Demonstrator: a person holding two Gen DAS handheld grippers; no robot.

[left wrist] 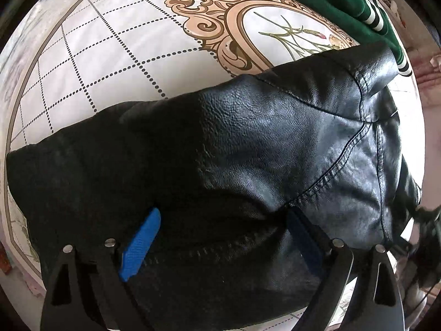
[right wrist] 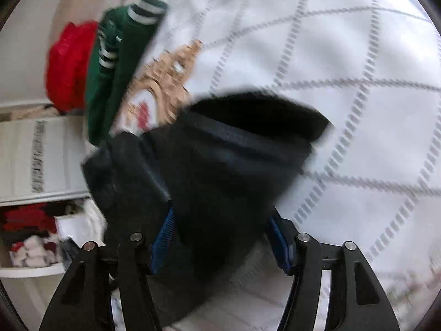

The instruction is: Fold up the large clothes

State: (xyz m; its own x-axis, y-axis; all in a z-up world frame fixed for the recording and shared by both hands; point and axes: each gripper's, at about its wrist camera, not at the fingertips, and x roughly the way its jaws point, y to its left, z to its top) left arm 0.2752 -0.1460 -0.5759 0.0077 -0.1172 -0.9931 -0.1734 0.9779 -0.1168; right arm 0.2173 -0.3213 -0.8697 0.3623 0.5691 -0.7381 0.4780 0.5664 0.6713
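White quilted bedding (left wrist: 115, 63) is lying beneath us; we are pinching the black leather jacket (left wrist: 261, 143) in both the left tool (left wrist: 223, 245) and right tool (right wrist: 223, 237) (lifting it clear to fold).

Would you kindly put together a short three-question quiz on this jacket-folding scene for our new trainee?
1. True or false: the black leather jacket lies between the fingers of the left gripper.
2. Multiple choice: the garment with white stripes beyond the jacket is A) blue, B) green, C) yellow.
3. Fill in: the jacket lies over a white bedspread printed with dotted ____ and an ornate tan frame.

Key:
1. True.
2. B.
3. Lines. The right gripper also has black fabric between its fingers, though that view is blurred.
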